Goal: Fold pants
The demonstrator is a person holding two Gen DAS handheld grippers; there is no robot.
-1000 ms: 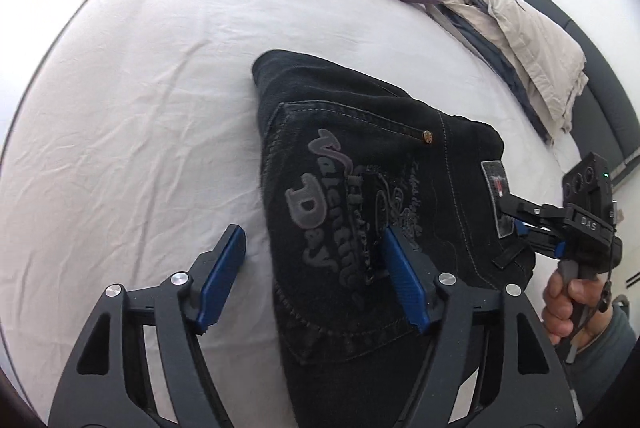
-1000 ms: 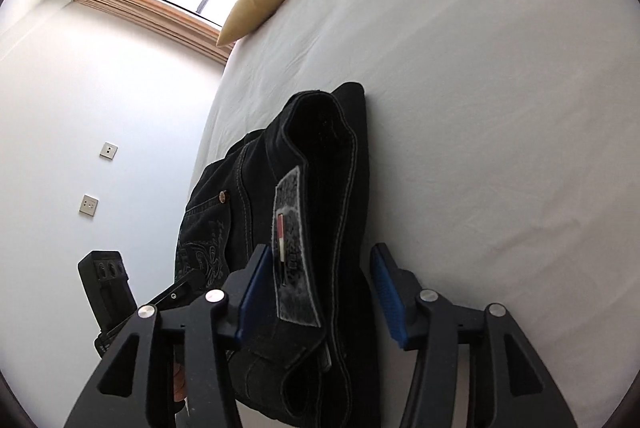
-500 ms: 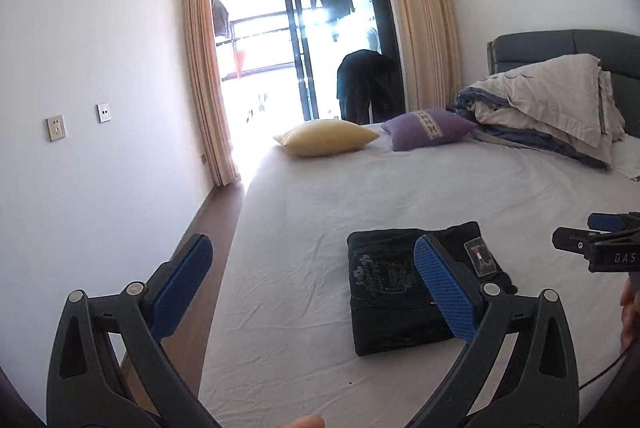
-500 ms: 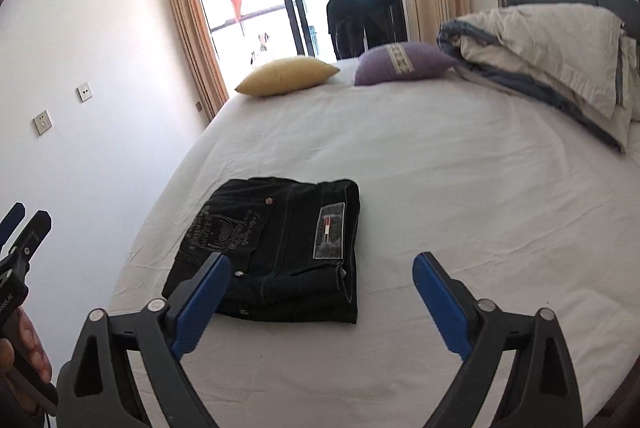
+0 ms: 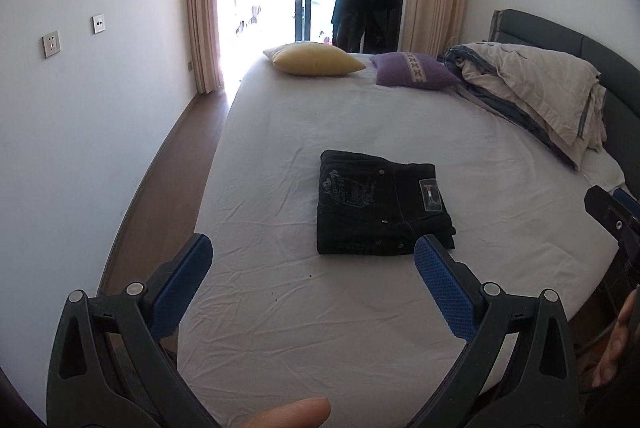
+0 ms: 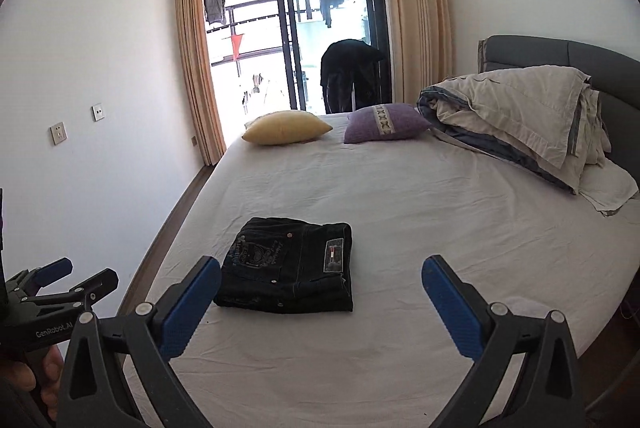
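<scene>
The black pants [image 5: 380, 207] lie folded into a compact rectangle on the white bed [image 5: 360, 123], back pocket print and waist label up. They also show in the right wrist view [image 6: 290, 266]. My left gripper [image 5: 312, 256] is open and empty, held back above the bed's near edge, apart from the pants. My right gripper [image 6: 322, 276] is open and empty, also pulled back from the pants. The right gripper's tip shows at the right edge of the left wrist view [image 5: 612, 211]; the left gripper shows at the lower left of the right wrist view [image 6: 60, 284].
A yellow pillow [image 5: 314, 59] and a purple pillow [image 5: 414, 71] lie at the bed's far end. A rumpled beige duvet [image 5: 536, 87] is piled against the grey headboard [image 5: 592, 55] on the right. A wall and wooden floor strip [image 5: 160, 179] run along the left.
Both grippers have let go of the pants, opened wide and pulled up and back from the bed. The folded pants stay in place.
</scene>
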